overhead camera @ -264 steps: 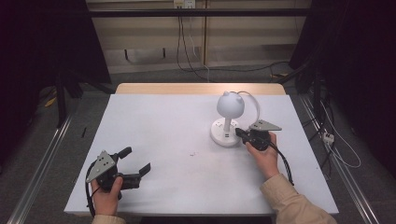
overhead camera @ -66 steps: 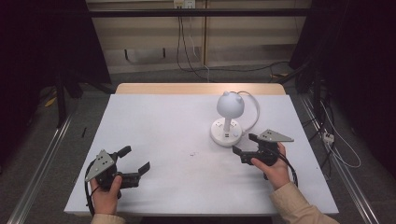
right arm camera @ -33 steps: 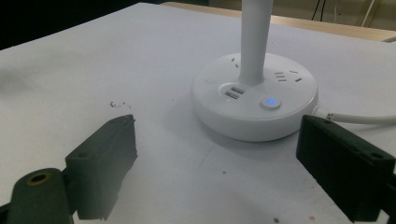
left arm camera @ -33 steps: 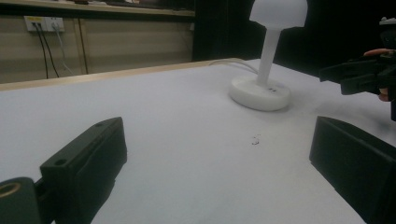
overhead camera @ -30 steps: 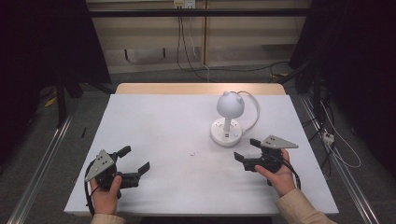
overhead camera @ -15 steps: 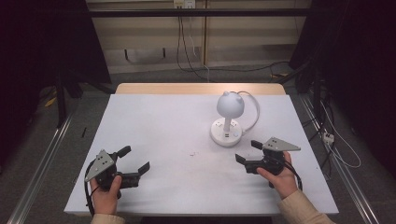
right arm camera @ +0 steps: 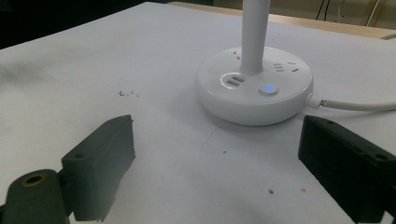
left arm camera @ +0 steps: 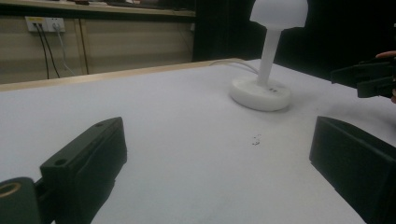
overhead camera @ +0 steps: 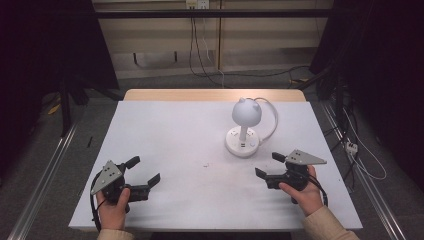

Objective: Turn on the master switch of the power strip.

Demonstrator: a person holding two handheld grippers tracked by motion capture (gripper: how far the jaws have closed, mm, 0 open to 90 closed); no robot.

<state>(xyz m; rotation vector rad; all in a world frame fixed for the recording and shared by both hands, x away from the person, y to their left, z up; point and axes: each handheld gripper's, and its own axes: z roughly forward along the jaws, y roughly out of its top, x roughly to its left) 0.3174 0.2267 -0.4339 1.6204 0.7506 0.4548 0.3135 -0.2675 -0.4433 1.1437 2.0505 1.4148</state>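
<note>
A white desk lamp (overhead camera: 244,127) with a round base and a domed head stands right of the table's middle. Its base (right arm camera: 253,91) carries sockets, USB ports and a small button glowing blue. My right gripper (overhead camera: 268,165) rests near the front right, a short way in front of the lamp and apart from it, open and empty. My left gripper (overhead camera: 143,170) sits at the front left, open with nothing between its jaws. From the left gripper view the lamp (left arm camera: 267,56) is far off, with the right gripper (left arm camera: 366,79) beyond it.
A white cord (overhead camera: 274,120) loops from the lamp base toward the back. A small dark speck (overhead camera: 205,164) marks the white table (overhead camera: 170,130) near its middle. Cables and a wall outlet (overhead camera: 196,5) lie behind the table; a power strip (overhead camera: 351,146) is on the floor at right.
My right gripper has drawn back from the lamp's base toward the front right of the table, and its jaws are now open. The left gripper has stayed put.
</note>
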